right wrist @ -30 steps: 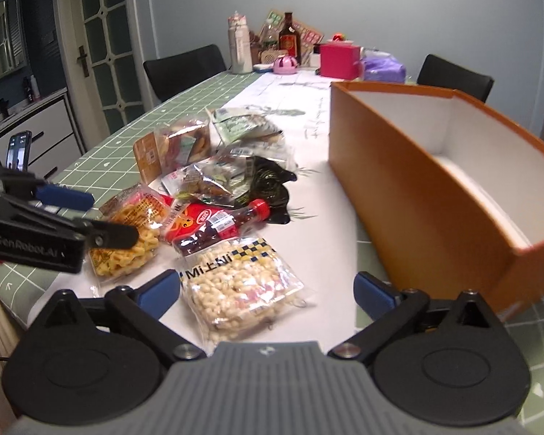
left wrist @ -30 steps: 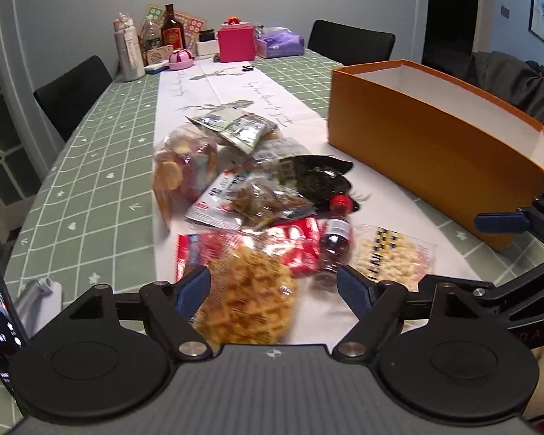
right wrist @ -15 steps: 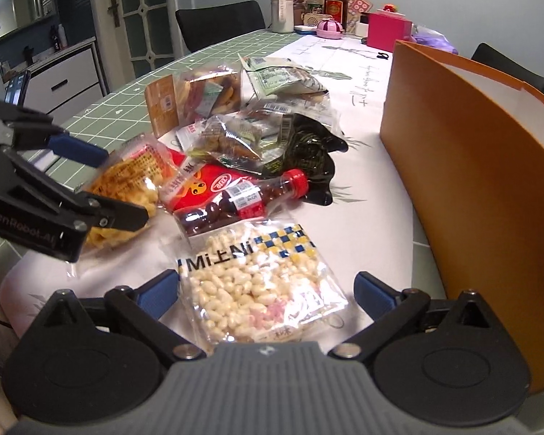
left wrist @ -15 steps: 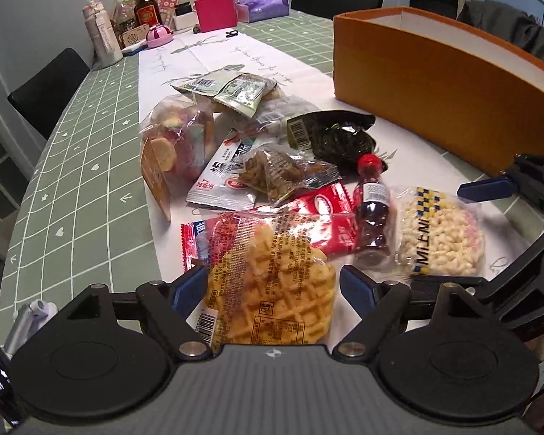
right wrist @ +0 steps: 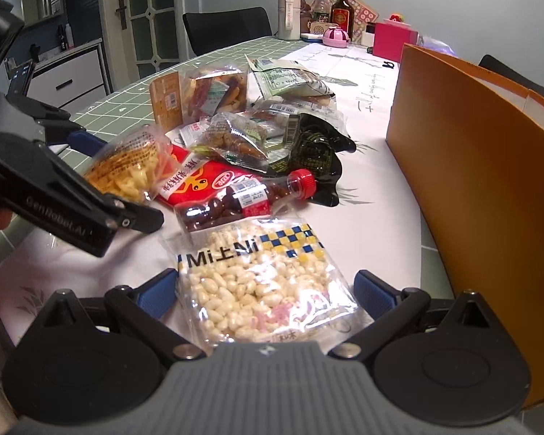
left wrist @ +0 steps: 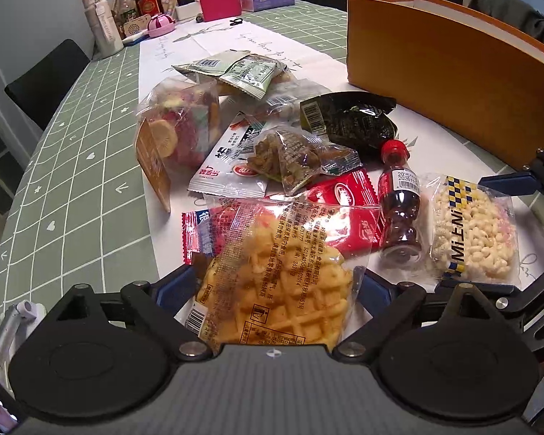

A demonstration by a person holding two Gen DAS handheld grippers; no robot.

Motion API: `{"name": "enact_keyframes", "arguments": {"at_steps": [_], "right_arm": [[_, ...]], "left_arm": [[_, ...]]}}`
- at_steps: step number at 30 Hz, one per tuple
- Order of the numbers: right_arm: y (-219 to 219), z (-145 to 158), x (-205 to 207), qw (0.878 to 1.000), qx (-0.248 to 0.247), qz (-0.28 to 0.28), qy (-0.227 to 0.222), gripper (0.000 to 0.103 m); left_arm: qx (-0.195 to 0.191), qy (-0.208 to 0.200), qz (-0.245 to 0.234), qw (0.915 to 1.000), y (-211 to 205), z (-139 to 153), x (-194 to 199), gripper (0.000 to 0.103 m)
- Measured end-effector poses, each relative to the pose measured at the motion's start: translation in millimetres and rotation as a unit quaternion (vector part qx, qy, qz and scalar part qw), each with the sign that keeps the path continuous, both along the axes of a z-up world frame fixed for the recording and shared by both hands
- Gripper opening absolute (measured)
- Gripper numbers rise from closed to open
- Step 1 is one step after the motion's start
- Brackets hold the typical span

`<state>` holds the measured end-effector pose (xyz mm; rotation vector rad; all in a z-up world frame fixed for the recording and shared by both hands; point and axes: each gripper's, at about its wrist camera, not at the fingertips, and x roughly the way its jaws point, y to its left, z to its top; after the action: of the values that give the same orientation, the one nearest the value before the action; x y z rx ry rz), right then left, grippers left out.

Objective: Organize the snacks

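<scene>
A pile of snack packets lies on the white runner. My left gripper is open, its blue pads either side of a clear bag of yellow waffle crisps. My right gripper is open around a clear bag of white puffed snacks, which also shows in the left wrist view. A small red-capped bottle lies between the two bags, beside a red packet. A long orange box stands open on the right. The left gripper shows in the right wrist view.
Further back lie a black packet, a green packet, a bag of mixed sweets and a clear bag of brown snacks. Bottles and a pink box stand at the table's far end. Black chairs surround the table.
Both grippers have moved forward and down onto the table. The waffle crisp bag now sits between the left pads and the puffed snack bag between the right pads.
</scene>
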<state>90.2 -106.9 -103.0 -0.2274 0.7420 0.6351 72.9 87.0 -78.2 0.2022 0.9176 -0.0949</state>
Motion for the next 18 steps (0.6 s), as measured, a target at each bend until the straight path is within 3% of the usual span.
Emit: {"name": "enact_keyframes", "arguments": {"at_steps": [6,9,18], "right_arm": [[-1,2,-2,1.000,0.001,-0.006,-0.004,0.092],[-2,3,-2,1.000,0.002,-0.007,-0.004,0.089],[-12,13,-5,1.000,0.020,-0.017,0.006,0.085]], "left_arm": [[-0.003,-0.002,0.004,1.0000,0,2,-2,0.102],[0.003,-0.002,0.008,1.0000,-3,4,-3,0.094],[-0.001,0.010,0.016,0.9998,-19,13,-13,0.086]]}}
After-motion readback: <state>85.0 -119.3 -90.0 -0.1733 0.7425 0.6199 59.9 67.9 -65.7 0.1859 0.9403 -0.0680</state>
